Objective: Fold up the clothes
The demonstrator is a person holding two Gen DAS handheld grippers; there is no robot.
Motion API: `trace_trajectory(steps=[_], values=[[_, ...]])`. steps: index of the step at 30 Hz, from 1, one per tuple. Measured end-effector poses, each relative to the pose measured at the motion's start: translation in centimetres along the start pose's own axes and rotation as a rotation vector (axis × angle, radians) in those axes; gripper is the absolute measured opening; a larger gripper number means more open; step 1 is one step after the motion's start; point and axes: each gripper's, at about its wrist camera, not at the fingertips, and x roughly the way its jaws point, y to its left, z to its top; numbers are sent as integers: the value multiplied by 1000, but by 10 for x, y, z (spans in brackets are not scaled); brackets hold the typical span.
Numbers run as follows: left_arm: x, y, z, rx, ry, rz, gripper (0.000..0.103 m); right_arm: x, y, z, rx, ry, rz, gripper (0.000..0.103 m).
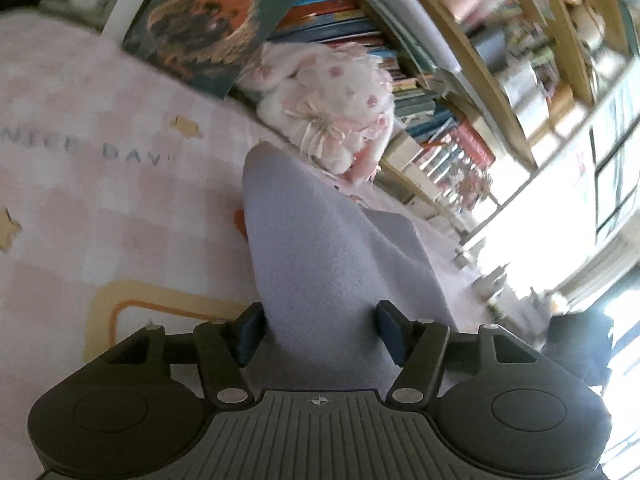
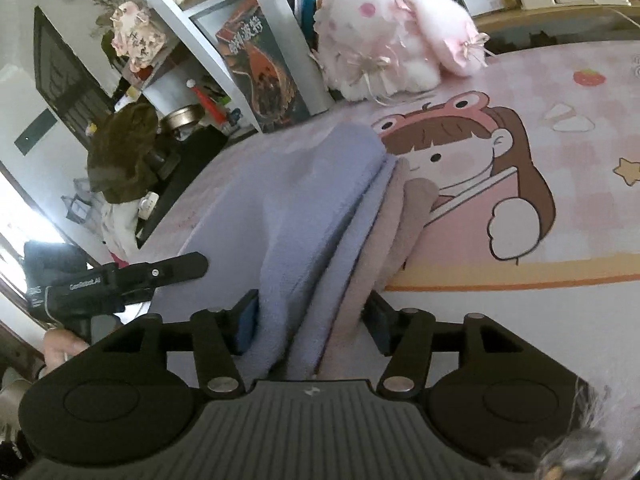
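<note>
A fuzzy lavender garment with a pinkish side lies on a pink cartoon-print table cover. My left gripper has its jaws on either side of the garment's near edge, shut on it. In the right wrist view the garment is folded over, lavender layers on top and a pink layer beside them. My right gripper is shut on the bunched near edge. The left gripper's body shows at the left of the right wrist view.
A pink and white plush toy sits at the back of the table cover. A large book leans against shelves of books. A dark green bundle and clutter lie off the table's left side.
</note>
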Motion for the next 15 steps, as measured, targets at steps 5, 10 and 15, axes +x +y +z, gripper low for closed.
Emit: trace_trajectory(steps=[5, 10, 15], values=[[0, -8, -13, 42, -80, 26, 51, 3, 1, -4, -52, -26, 1, 44], [-14, -42, -21, 239, -144, 81, 46, -10, 20, -16, -188, -108, -21, 31], [-31, -58, -17, 328, -223, 47, 46, -27, 43, -19, -325, -214, -42, 30]])
